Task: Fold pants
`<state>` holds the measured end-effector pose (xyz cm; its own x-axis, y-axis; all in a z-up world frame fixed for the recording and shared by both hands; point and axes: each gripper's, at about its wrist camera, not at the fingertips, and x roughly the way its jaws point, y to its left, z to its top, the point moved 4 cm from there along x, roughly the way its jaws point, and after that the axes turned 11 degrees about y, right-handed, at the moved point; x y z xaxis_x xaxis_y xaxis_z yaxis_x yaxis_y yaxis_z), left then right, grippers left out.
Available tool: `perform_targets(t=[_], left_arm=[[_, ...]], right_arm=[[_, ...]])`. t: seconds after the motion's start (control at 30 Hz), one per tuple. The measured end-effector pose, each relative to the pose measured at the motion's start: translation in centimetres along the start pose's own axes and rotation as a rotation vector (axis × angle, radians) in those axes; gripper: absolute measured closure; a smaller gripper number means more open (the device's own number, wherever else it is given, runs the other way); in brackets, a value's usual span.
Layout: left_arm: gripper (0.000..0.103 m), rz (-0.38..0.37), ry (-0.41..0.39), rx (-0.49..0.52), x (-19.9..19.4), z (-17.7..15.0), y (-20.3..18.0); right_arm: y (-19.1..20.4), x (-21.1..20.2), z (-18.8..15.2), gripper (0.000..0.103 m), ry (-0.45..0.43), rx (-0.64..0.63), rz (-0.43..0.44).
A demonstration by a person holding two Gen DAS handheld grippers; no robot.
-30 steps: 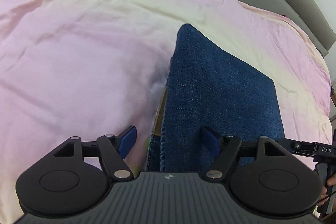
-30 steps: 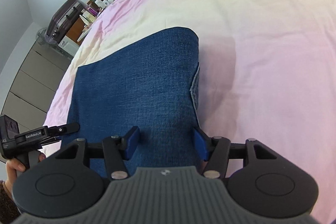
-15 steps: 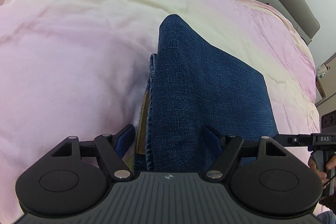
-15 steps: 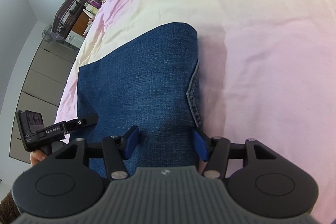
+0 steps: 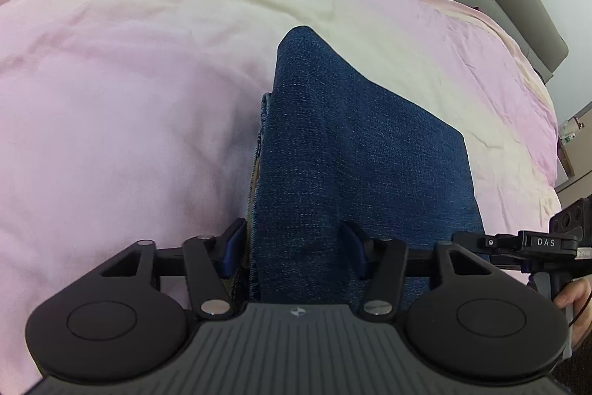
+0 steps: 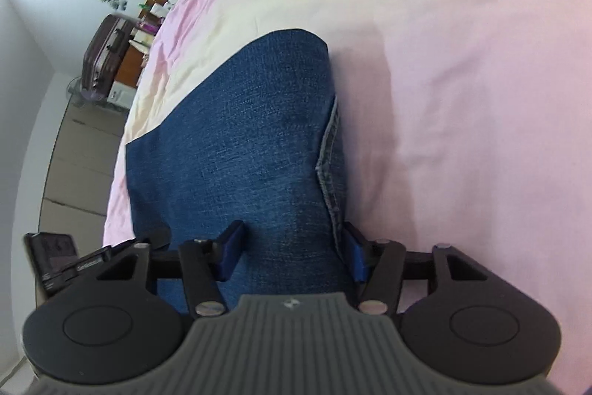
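- Narrowing on both sides, the two claws have just been closing around the near end of the pants (image 5: 355,150), which lie as a folded blue denim stack on the pink bedsheet (image 5: 111,121).
- Left claw (image 5: 292,252): a second ago its jaws stood much wider; now they are about half open with the left edge of the pants between them. Its blue pads (image 5: 232,247) sit just beside the denim layers, and I cannot tell whether they press yet.
- Right claw (image 6: 292,252): also partly closed, straddling the right edge of the pants (image 6: 251,143), where the stitched seam (image 6: 327,154) runs. Its right pad lies against that seam edge; a firm pinch is not clear.
- Both views sit a little lower over the pants than before.
- Judging from this, the pinch on the two near corners is being set up, likely to lift this end for another fold.
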<state>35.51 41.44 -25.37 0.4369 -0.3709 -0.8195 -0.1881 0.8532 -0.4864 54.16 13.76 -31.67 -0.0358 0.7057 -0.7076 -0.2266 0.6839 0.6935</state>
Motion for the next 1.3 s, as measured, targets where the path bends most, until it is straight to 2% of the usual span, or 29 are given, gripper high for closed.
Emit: perform_targets(t=[0.03, 0.07, 0.13, 0.27, 0.4, 0.53, 0.73, 0.83, 0.9, 0.97, 1.0, 1.07, 1.1, 1.17, 1.3], left_arm=[[0.05, 0.009, 0.003, -0.004, -0.3, 0.0, -0.2], [0.055, 0.016, 0.005, -0.004, -0.6, 0.0, -0.5], [0.063, 0.03, 0.003, -0.001, -1.5, -0.3, -1.3], [0.079, 0.049, 0.0, 0.039, -3.6, -1.1, -3.8], [0.079, 0.072, 0.026, 0.076, -4.8, -2.8, -6.3], [0.08, 0.054, 0.063, 0.109, -4.2, -5.1, -9.3], [0.08, 0.05, 0.103, 0.149, -1.3, -6.5, -12.5], [0.078, 0.1, 0.116, 0.184, -0.2, -6.3, -13.2], [0.072, 0.125, 0.128, 0.186, 0.4, -6.2, -13.1], [0.057, 0.169, 0.139, 0.201, 1.0, -6.3, -12.9], [0.054, 0.191, 0.141, 0.208, 1.4, -6.4, -13.1], [0.042, 0.228, 0.134, 0.223, 1.6, -6.5, -13.4], [0.04, 0.246, 0.131, 0.23, 1.6, -6.4, -13.6], [0.039, 0.297, 0.124, 0.258, 1.0, -6.6, -14.2], [0.04, 0.407, 0.075, 0.324, -2.1, -6.8, -15.9]], right_arm=[[0.3, -0.1, -0.1, 0.072, -0.003, 0.001, -0.001], [0.7, -0.6, -0.2, 0.08, -0.005, 0.004, 0.018], [1.6, -2.1, -0.3, 0.085, -0.005, 0.008, 0.05], [3.7, -4.6, -1.3, 0.087, 0.005, 0.012, 0.052], [4.2, -7.3, -3.5, 0.088, 0.012, 0.044, 0.1], [3.5, -10.3, -5.9, 0.088, 0.012, 0.058, 0.083], [-0.6, -13.5, -8.6, 0.088, 0.0, 0.099, 0.021], [-2.8, -13.1, -9.3, 0.088, 0.009, 0.134, -0.002], [-3.6, -12.2, -9.6, 0.087, 0.01, 0.123, -0.037], [-3.9, -11.7, -9.6, 0.084, 0.005, 0.097, -0.074], [-3.9, -11.5, -9.6, 0.083, 0.004, 0.089, -0.09], [-3.9, -11.4, -9.6, 0.074, 0.008, 0.071, -0.126], [-3.6, -11.2, -9.4, 0.071, 0.006, 0.057, -0.157], [-3.0, -11.5, -9.3, 0.053, 0.0, 0.022, -0.238], [-2.2, -14.3, -10.3, 0.052, -0.035, -0.056, -0.343]])
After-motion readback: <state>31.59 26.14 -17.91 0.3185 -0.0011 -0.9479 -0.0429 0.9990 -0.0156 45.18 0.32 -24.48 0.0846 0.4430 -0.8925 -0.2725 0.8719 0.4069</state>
